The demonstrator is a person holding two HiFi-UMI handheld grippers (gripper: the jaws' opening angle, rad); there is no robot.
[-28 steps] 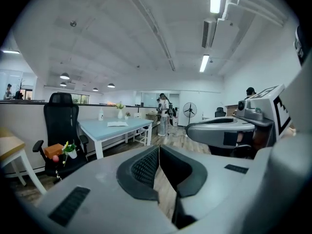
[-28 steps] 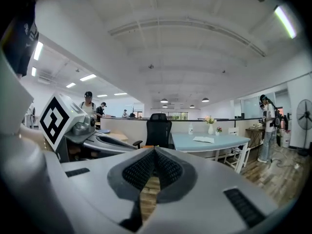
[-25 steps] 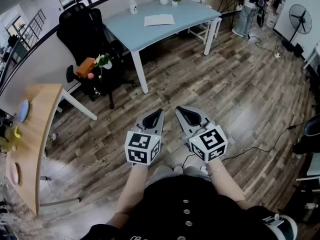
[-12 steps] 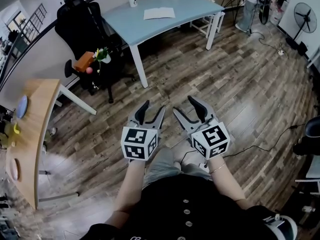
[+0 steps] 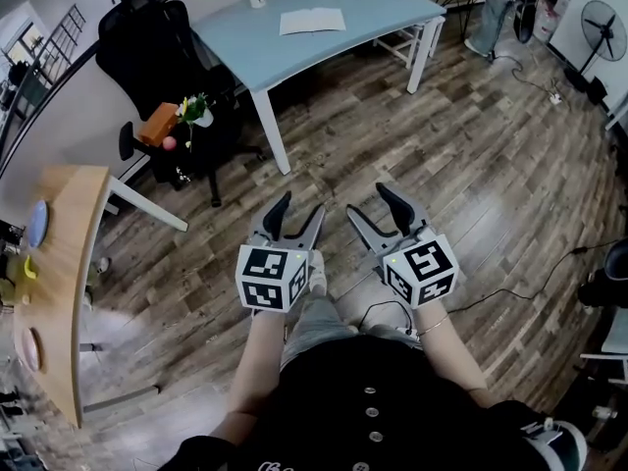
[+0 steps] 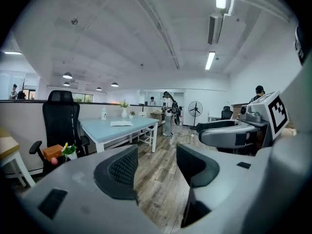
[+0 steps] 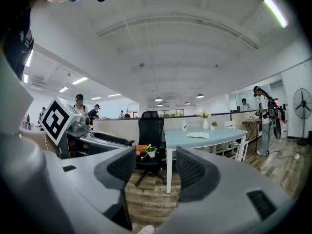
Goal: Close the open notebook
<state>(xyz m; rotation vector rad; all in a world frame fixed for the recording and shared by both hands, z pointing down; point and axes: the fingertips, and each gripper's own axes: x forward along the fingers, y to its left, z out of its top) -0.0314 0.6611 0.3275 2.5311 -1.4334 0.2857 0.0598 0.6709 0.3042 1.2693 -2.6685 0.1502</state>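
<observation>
- The notebook [image 5: 312, 21] lay open and flat on the blue table [image 5: 257, 55], near the table's far side.
- It looked thin and light, with soft paper pages that could bend or crease. I think the outer edge of one cover would be the best place to take hold, so it could be folded over.
- The left gripper [image 5: 297, 214] was well apart from the table. Its jaws stood apart with nothing between them.
- The right gripper [image 5: 371, 204] was just beside it, also far from the table. Its jaws were apart too and held nothing.
</observation>
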